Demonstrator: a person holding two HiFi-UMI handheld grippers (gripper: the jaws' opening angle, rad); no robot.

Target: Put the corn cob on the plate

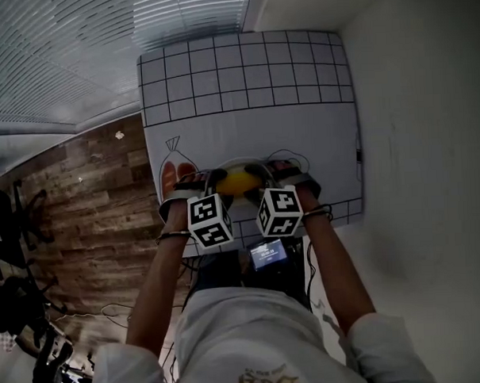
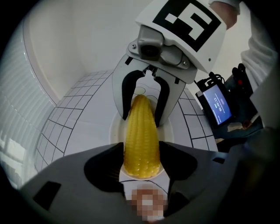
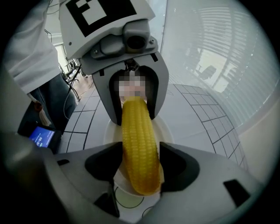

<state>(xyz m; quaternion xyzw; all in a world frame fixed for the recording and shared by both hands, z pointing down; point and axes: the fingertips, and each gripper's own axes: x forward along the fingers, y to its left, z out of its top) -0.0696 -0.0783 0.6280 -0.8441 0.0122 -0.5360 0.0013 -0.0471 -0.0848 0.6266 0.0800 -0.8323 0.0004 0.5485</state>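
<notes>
Corn cob [image 2: 141, 140] is spanned between the two tools. Left gripper [image 2: 141, 152] is clamped across one end, both jaws pressed against the kernels. Right gripper [image 3: 140, 151] is closed on the other end the same way, its jaws standing wide because the cob is thick. The grippers face each other, both tipped steeply down, and the cob runs straight from one to the other. The cob is directly over the white plate [image 2: 114, 131], which sits on the gridded mat [image 1: 243, 75].

Hard to make out:
- No view settles whether the cob's underside touches the plate or hangs just above it.
- The plate is mostly covered by cob and jaws; only arcs of rim show.
- In the head view the cob [image 1: 238, 181] is a short yellow patch beyond the marker cubes [image 1: 209, 220], and the jaws are small and dark there.
- In the right gripper view the cob's far end cannot be read.

View differences:
- The left gripper view shows the right gripper's whole front, with the cob's tapered tip between its jaws, and a lit small screen [image 2: 216, 105] at right.
- The right gripper view shows the left gripper's front and a circle outline [image 3: 127, 199] drawn on the mat by the plate's near rim.
- Only the head view shows both forearms, the mat's full extent and the wood-pattern floor [image 1: 90, 209].
</notes>
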